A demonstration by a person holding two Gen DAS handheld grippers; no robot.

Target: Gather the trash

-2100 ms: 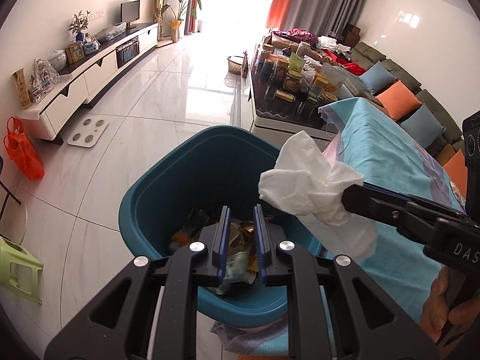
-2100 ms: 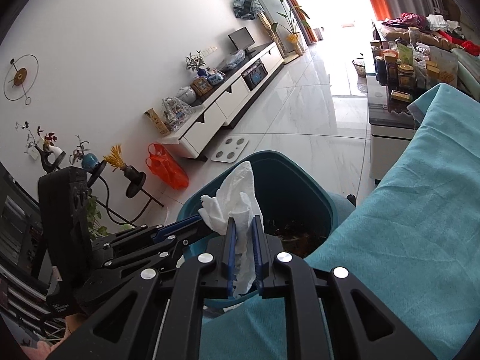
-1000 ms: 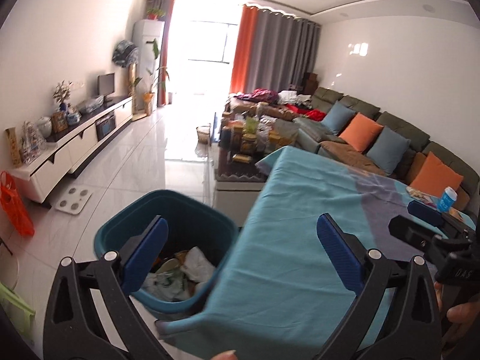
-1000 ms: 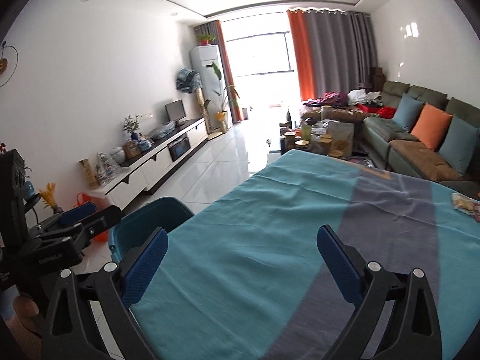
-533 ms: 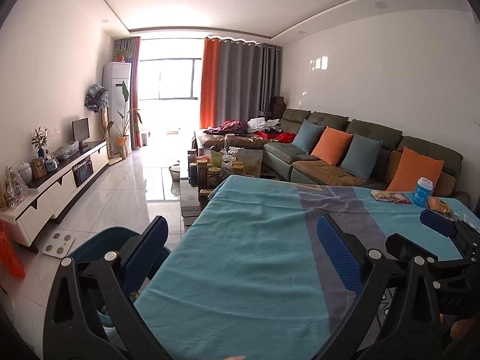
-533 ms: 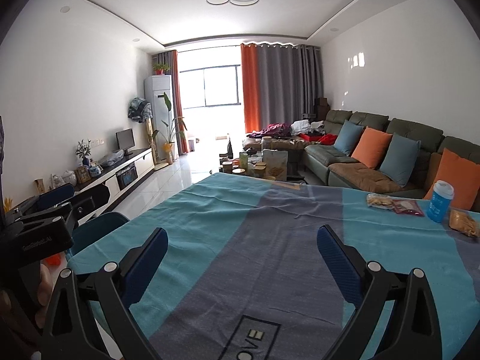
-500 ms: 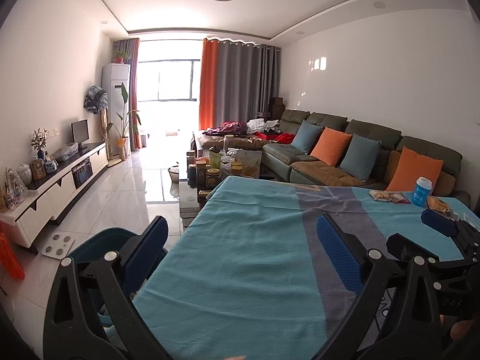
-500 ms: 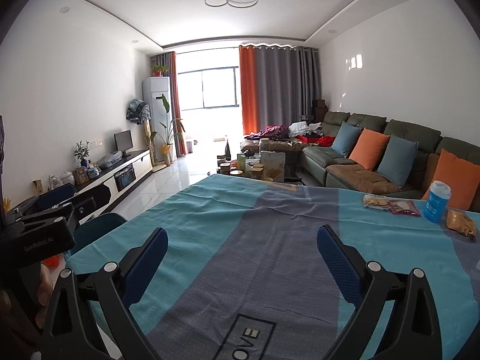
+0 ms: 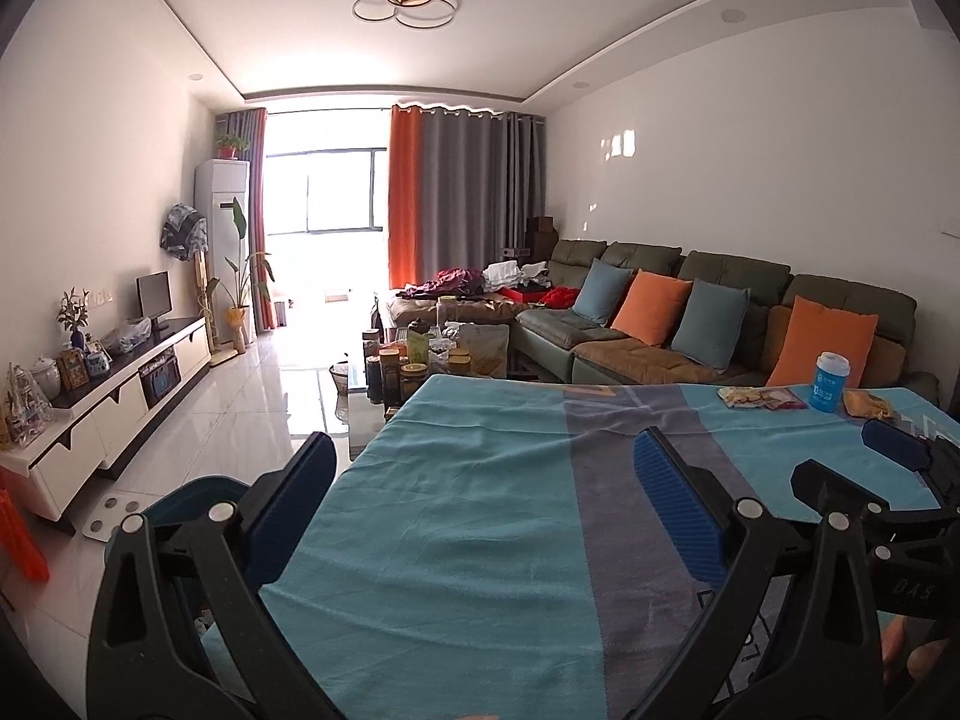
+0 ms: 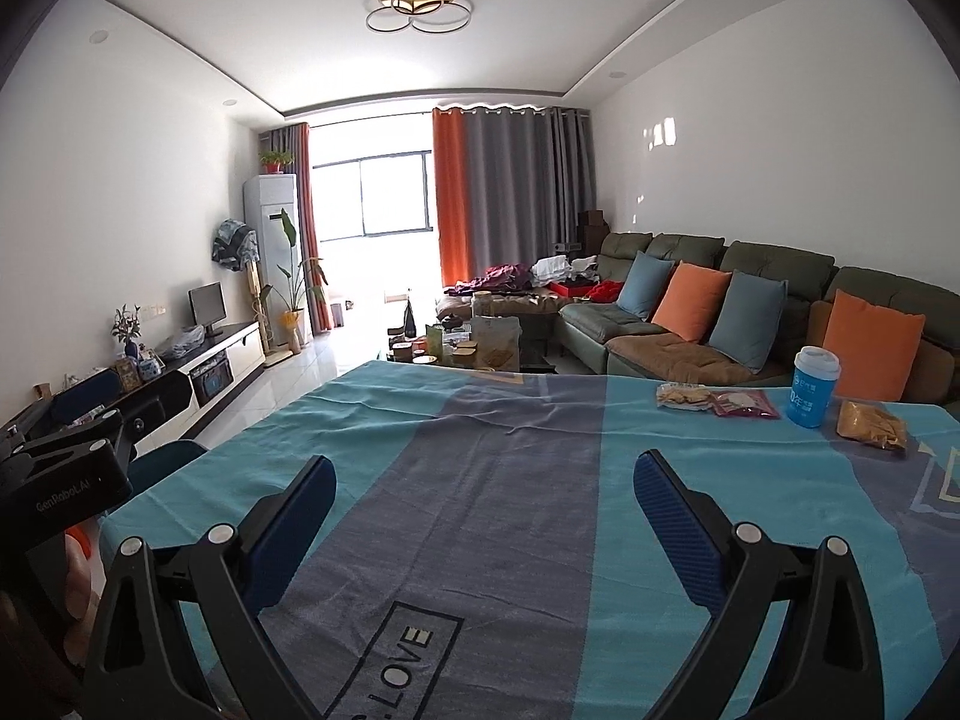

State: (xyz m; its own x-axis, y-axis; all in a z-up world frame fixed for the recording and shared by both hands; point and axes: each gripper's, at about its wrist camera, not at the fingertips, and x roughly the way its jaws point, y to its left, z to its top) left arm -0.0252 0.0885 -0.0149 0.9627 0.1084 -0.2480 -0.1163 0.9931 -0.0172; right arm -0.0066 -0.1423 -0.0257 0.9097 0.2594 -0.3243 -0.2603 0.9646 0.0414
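Observation:
My left gripper (image 9: 480,504) is open and empty above the near left part of the table's teal and grey cloth (image 9: 480,540). My right gripper (image 10: 480,504) is open and empty over the cloth's middle (image 10: 510,510); it also shows in the left wrist view (image 9: 888,480). The teal trash bin (image 9: 180,495) stands on the floor left of the table; its edge shows in the right wrist view (image 10: 162,462). Snack wrappers (image 10: 714,399) and a yellow packet (image 10: 870,423) lie at the far right of the table, beside a blue cup (image 10: 813,387).
A coffee table crowded with jars (image 9: 420,360) stands beyond the table. A sofa with orange and blue cushions (image 9: 720,324) runs along the right wall. A white TV cabinet (image 9: 102,408) lines the left wall. An orange bag (image 9: 21,546) sits on the floor at left.
Both grippers opened and let go of their trash over the bin, then lifted and swung right, away from the bin, to face along the table. In the last half second they barely moved.

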